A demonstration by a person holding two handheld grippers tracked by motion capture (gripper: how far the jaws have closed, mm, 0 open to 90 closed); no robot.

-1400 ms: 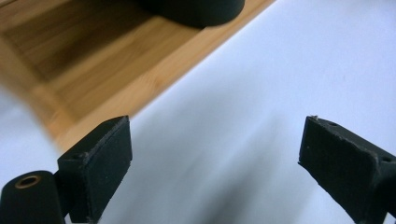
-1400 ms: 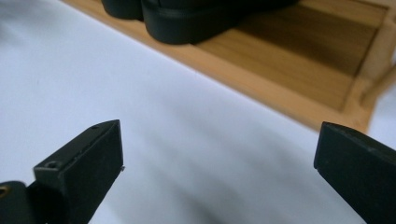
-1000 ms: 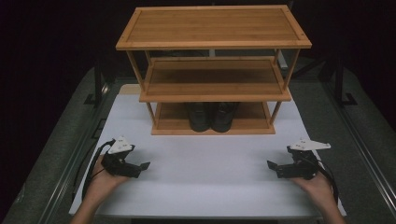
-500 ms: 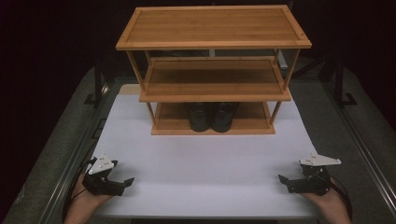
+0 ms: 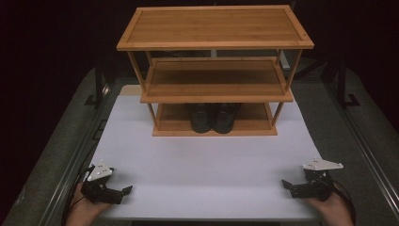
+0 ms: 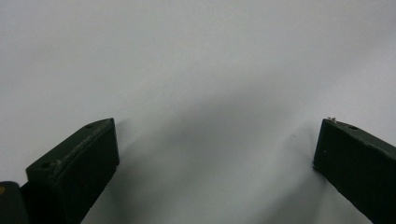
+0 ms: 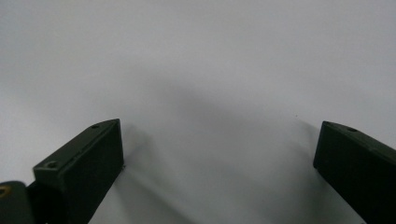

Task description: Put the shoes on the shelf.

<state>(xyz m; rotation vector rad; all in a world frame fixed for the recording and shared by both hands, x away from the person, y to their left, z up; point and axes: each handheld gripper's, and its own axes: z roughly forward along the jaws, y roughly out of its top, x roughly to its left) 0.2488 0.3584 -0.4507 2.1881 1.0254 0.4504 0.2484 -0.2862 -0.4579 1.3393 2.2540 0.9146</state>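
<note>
One wooden rack (image 5: pixel 214 70) with three shelves stands at twelve o'clock on the white mat (image 5: pixel 207 165), and one pair of black shoes (image 5: pixel 212 117), two in all, sits side by side at the middle of its bottom shelf, toes toward the person. The shoes are dark, rounded at the front and partly shaded by the shelf above. Two grippers rest on the mat's near edge, well apart from the rack: the left gripper (image 5: pixel 120 194) at seven o'clock, its jaws just opened further and now spread wide with nothing between them, and the right gripper (image 5: pixel 288 187) at five o'clock, jaws likewise wide and empty.
</note>
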